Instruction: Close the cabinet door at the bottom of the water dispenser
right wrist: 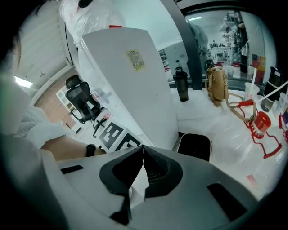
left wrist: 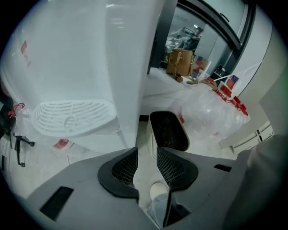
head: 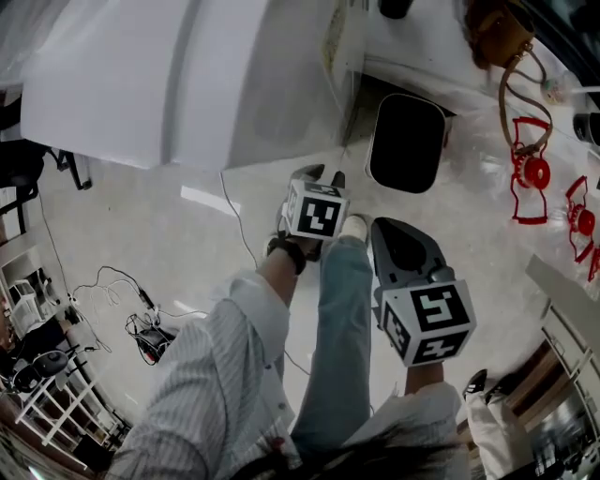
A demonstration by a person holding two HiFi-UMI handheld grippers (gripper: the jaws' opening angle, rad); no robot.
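The water dispenser [head: 141, 75] fills the upper left of the head view as a broad white body seen from above. Its lower front [left wrist: 96, 141], where the cabinet door belongs, shows only in the left gripper view, left of centre under the slotted drip tray [left wrist: 72, 117]. That panel looks flat and closed against the body, and no door leaf swings out in any view, so the closing seems done or nearly so. The seam itself is too faint to be sure. Neither tool touches the dispenser. The left gripper [left wrist: 146, 152] hangs in the lower middle of its view with its jaws moderately apart and only the floor and a shoe [head: 354, 225] showing through the gap. The right gripper [right wrist: 143, 148] has its tips pressed together on nothing. What looks left, then, is at most a check that the door is fully seated. A black bin [head: 408, 142] stands on the floor just beside the dispenser's side at upper centre. It is off to the side of the front rather than across it, so it probably would not block the door. The person's leg in jeans [head: 342, 319] reaches from the lower middle up to the dispenser's base, with the foot near it. A thin cable [head: 236, 220] trails over the floor from under the dispenser towards a tangle of wires [head: 141, 314] at the left edge. Clear plastic jugs [left wrist: 211, 114], red bottle handles [head: 531, 171] and a brown bag [head: 495, 28] crowd the upper right, well apart from the door side.
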